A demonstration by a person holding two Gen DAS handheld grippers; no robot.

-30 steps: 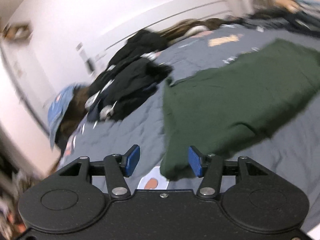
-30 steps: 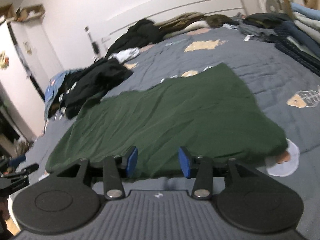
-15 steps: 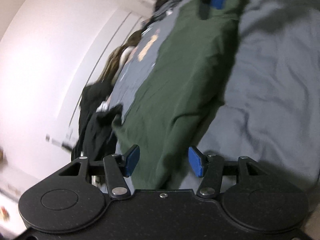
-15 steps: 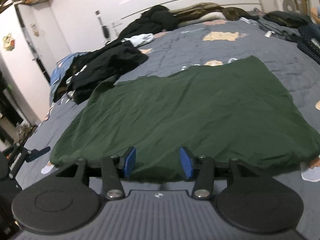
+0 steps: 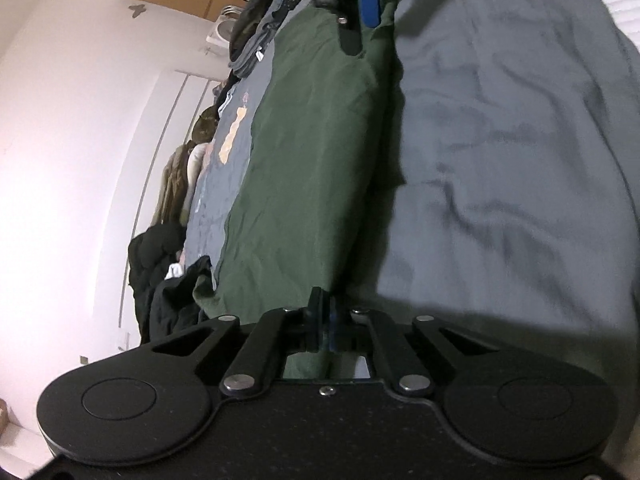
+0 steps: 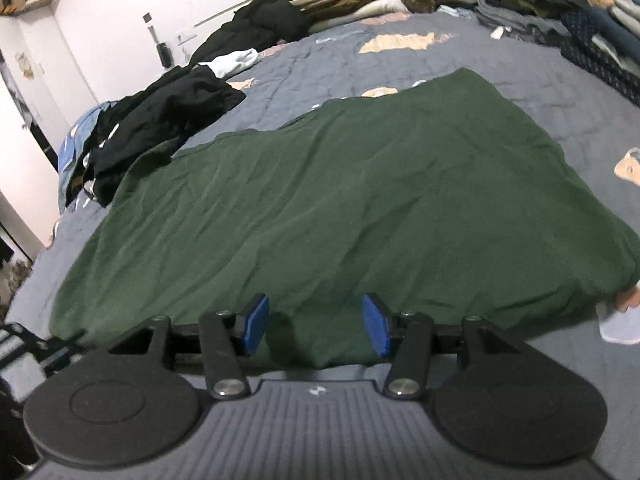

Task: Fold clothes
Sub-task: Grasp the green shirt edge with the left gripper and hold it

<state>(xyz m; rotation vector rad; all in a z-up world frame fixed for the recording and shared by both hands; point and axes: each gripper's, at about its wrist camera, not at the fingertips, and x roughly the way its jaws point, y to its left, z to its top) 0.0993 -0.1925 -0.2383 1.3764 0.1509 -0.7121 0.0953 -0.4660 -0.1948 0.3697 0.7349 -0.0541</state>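
Dark green garment point(image 6: 340, 200): spread flat on a grey-blue bed cover point(image 6: 460, 60), reaching forward from the right gripper point(image 6: 316, 322), whose blue pads point(image 6: 376, 326) stand wide apart with the near hem between them, nothing clamped. Left gripper point(image 5: 322, 320): rolled onto its side at the garment's corner, jaws closed together on the green edge, the cloth running straight ahead of it toward the right gripper point(image 5: 360, 4) at the far end. Heap of black clothes point(image 6: 160, 116): on the cover forward and left of the right gripper, just beside the garment's far left corner; folded stacks point(image 6: 600, 28) forward and right, well apart.
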